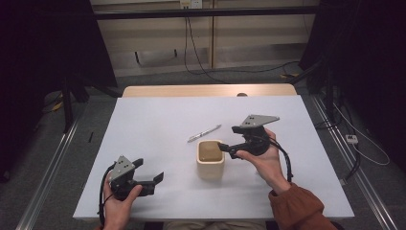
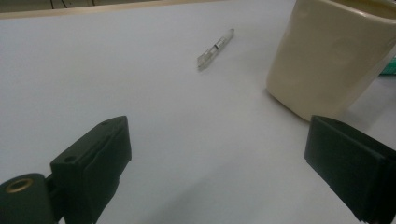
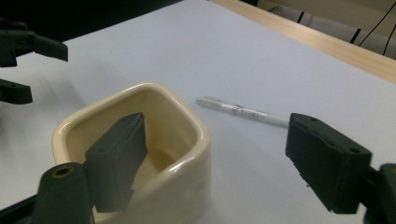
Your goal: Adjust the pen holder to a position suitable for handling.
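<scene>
A cream, square-sided cup [image 1: 210,159] stands upright near the middle of the white table [image 1: 153,120], and it looks empty inside. My right gripper [image 1: 225,149] is open at the cup's right rim. In the right gripper view, one jaw hangs inside the cup [image 3: 187,154] and the other outside, so my right gripper [image 3: 219,140] has the wall between its jaws without pinching it. A clear pen [image 1: 204,133] lies just beyond the cup. My left gripper [image 1: 149,171] is open and empty, low at the front left. Its own view shows the left gripper [image 2: 219,135] facing the cup [image 2: 322,60] and pen [image 2: 215,46].
A wooden strip [image 1: 206,90] runs along the table's far edge. Beyond it are a grey floor, cables [image 1: 196,57] and dark stands at both sides. Bare white tabletop spreads left of the cup. The left gripper [image 3: 18,60] appears far off in the right gripper view.
</scene>
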`<state>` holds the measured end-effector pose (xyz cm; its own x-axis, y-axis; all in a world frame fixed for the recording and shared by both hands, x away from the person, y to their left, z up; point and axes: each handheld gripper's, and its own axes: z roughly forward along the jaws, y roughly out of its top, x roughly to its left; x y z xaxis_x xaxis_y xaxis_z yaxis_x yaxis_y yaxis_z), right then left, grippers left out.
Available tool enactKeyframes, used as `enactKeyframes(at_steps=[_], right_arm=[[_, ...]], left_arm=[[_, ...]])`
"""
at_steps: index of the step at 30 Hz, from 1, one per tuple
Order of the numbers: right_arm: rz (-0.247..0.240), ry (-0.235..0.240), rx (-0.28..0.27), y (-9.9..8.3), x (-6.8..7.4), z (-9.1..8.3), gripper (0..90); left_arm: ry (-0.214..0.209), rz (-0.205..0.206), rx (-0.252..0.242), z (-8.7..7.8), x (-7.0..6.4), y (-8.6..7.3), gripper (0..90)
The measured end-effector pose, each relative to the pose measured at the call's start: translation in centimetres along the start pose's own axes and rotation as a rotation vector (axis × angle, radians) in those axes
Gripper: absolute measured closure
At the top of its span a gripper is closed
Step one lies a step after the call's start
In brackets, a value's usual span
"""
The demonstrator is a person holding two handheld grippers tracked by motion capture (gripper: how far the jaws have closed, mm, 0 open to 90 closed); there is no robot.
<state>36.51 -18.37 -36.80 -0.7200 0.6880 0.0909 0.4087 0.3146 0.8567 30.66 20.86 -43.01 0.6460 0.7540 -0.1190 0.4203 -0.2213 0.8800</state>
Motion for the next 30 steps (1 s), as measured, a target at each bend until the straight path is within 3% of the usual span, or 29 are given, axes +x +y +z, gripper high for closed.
enactKeyframes(at_steps=[8,20,30], right_arm=[[0.001,-0.021,-0.023,-1.0,-0.8,-1.8,9.4],[0.065,-0.075,-0.017,-3.7,-2.8,-4.9,8.2],[0.088,-0.109,-0.009,-6.3,-3.7,-6.8,7.3]], left_arm=[[-0.003,-0.025,-0.006,-0.1,0.2,-0.2,7.3],[0.003,-0.010,-0.001,-0.1,0.1,0.0,7.2],[0.013,-0.007,-0.002,-0.2,0.1,0.0,7.2]])
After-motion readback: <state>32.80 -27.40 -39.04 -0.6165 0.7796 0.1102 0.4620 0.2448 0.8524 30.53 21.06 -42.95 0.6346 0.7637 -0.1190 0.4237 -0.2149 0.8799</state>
